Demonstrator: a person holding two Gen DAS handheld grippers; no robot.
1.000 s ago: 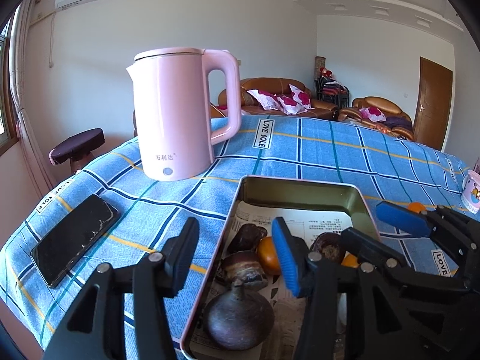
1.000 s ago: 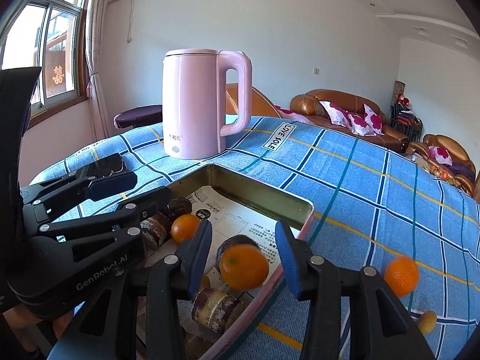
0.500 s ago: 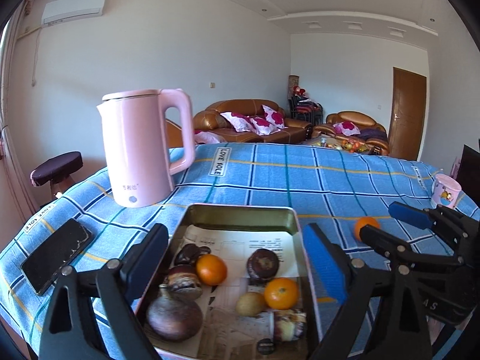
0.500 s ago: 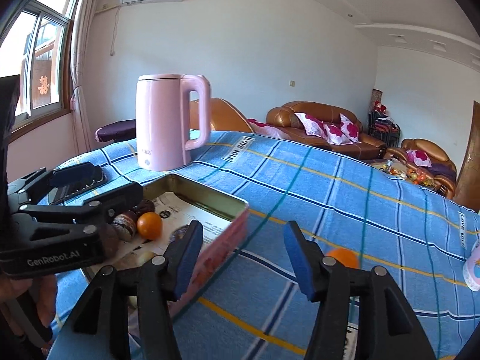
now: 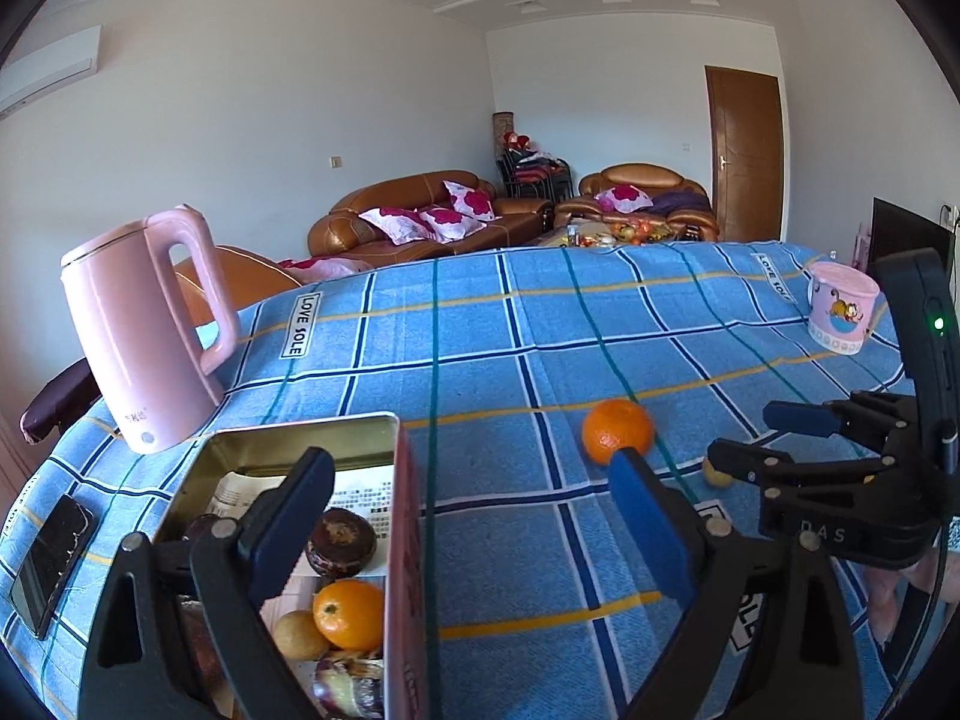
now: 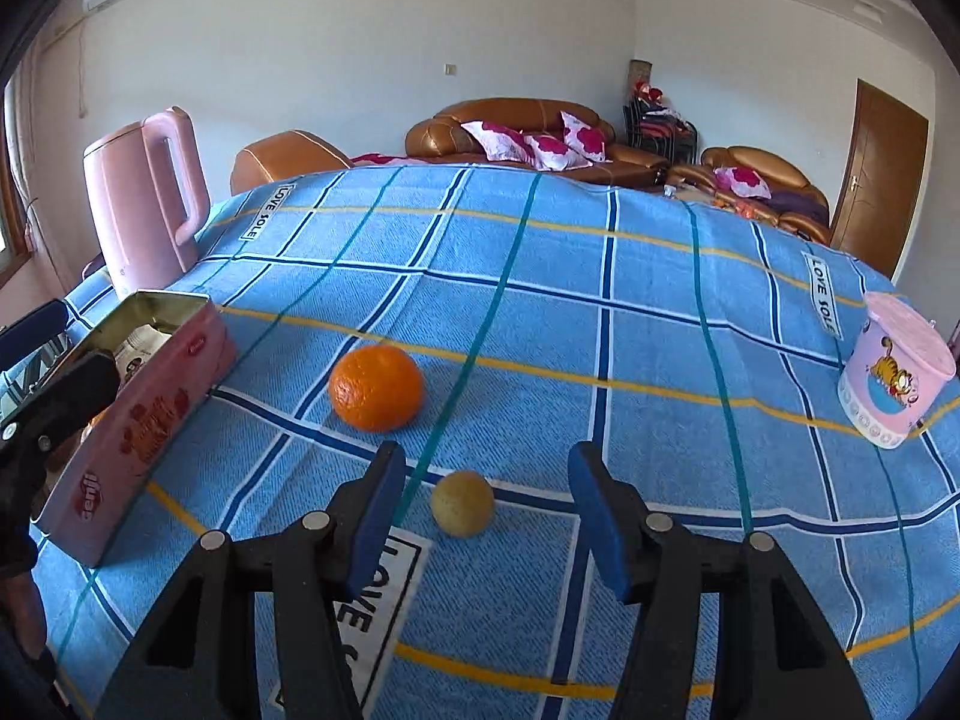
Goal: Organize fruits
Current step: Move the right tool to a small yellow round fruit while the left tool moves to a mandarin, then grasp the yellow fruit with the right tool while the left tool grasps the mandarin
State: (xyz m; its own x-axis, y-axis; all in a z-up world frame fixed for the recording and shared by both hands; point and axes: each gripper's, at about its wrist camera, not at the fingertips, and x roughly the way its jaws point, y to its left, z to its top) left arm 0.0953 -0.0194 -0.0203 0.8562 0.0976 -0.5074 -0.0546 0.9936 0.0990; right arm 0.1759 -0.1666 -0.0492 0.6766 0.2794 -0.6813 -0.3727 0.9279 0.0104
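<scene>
A pink metal tin [image 5: 401, 546] lined with newspaper holds several fruits, among them an orange [image 5: 348, 613] and a dark round fruit [image 5: 341, 542]. It also shows at the left of the right wrist view [image 6: 144, 426]. A loose orange [image 6: 377, 387] and a small yellow-brown fruit [image 6: 462, 503] lie on the blue checked cloth. My right gripper [image 6: 485, 513] is open and empty, low over the cloth, with the small fruit between its fingers. My left gripper [image 5: 474, 531] is open and empty above the tin's right wall. The loose orange [image 5: 618, 431] lies beyond it.
A pink kettle [image 5: 141, 336] stands behind the tin at the left. A black phone [image 5: 51, 564] lies near the table's left edge. A pink cartoon mug [image 6: 894, 384] stands at the right. Sofas and a brown door lie beyond the table.
Both grippers have swung right, away from the tin. The right gripper, which held an orange over the tin a second ago, is now empty and frames the small fruit on the cloth.
</scene>
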